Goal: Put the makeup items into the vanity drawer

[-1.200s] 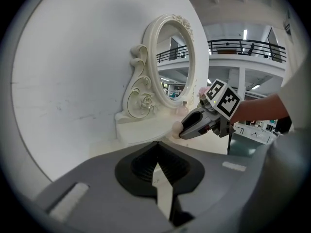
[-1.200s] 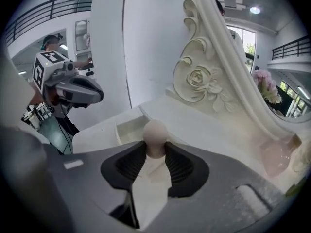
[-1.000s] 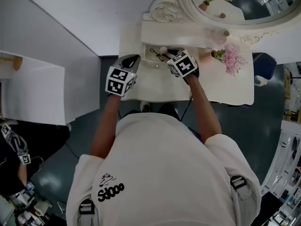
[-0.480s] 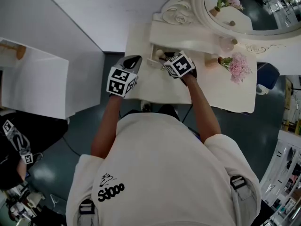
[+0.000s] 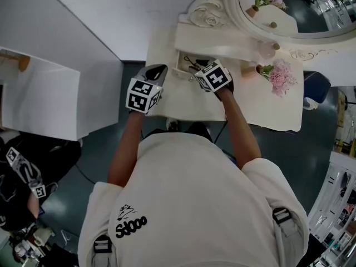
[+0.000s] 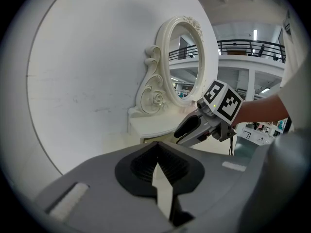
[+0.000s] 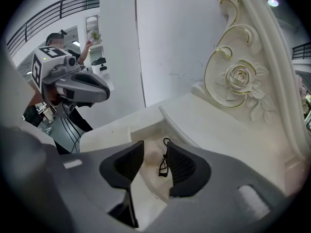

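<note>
The vanity drawer [image 5: 183,62] stands pulled out under the mirror. My right gripper [image 5: 200,68] hangs over it, pointing steeply down. In the right gripper view its jaws [image 7: 154,152] are open and have just been opening. A pale pink rounded makeup item [image 7: 152,155] lies in the drawer [image 7: 146,127] between them, and the pads do not press on it. A black looped tool [image 7: 164,163] lies beside it. My left gripper [image 5: 155,70] hovers off the table's left front corner; its jaws [image 6: 156,148] are shut and hold nothing.
The white vanity top [image 5: 261,102] carries pink flowers [image 5: 281,74] and a small jar [image 5: 247,69] at the right. The oval mirror [image 5: 289,7] with its carved frame [image 7: 238,81] rises behind the drawer. A white partition [image 5: 39,102] stands to the left.
The right gripper has shifted slightly left over the open drawer. The left gripper has stayed where it was.
</note>
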A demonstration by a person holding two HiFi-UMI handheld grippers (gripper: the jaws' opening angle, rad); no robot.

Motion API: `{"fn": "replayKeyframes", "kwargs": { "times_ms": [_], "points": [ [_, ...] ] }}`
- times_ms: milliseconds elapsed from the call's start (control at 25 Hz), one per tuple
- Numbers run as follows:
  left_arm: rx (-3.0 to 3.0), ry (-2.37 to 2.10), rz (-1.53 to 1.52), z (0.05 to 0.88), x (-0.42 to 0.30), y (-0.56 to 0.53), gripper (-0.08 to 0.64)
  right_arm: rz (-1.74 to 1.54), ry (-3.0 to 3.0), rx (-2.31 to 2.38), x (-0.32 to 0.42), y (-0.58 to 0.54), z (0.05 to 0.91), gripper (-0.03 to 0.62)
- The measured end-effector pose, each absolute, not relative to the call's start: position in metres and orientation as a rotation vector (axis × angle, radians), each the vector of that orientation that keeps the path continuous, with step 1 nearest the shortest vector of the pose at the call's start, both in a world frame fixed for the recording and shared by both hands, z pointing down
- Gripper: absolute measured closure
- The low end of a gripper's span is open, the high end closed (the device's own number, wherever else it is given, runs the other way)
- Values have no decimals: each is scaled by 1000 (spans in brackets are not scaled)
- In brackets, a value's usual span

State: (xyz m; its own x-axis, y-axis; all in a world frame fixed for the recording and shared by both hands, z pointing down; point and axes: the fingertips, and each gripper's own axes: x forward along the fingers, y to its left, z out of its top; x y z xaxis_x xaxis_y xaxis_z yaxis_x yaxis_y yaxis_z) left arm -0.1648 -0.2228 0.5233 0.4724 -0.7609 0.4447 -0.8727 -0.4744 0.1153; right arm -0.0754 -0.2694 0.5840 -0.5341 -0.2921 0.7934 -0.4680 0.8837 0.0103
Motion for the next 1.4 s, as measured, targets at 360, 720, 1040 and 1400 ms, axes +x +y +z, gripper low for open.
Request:
{"fn": "replayKeyframes", "kwargs": {
  "times_ms": [360, 720, 1040, 1400],
  "points": [
    [2433, -1408, 472, 505, -164, -231, 541, 220, -2241, 817, -36, -284, 537, 589],
    [2601, -1473, 449, 435, -152, -266, 541, 91, -2359, 991, -8, -287, 460, 591],
    [2757, -1555, 392, 351, -132, -278, 541, -124, -2430, 1105, 10, -289, 372, 591],
    [2936, -1597, 291, 269, -110, -270, 541, -309, -2553, 1189, 12, -283, 281, 591]
  ]
}}
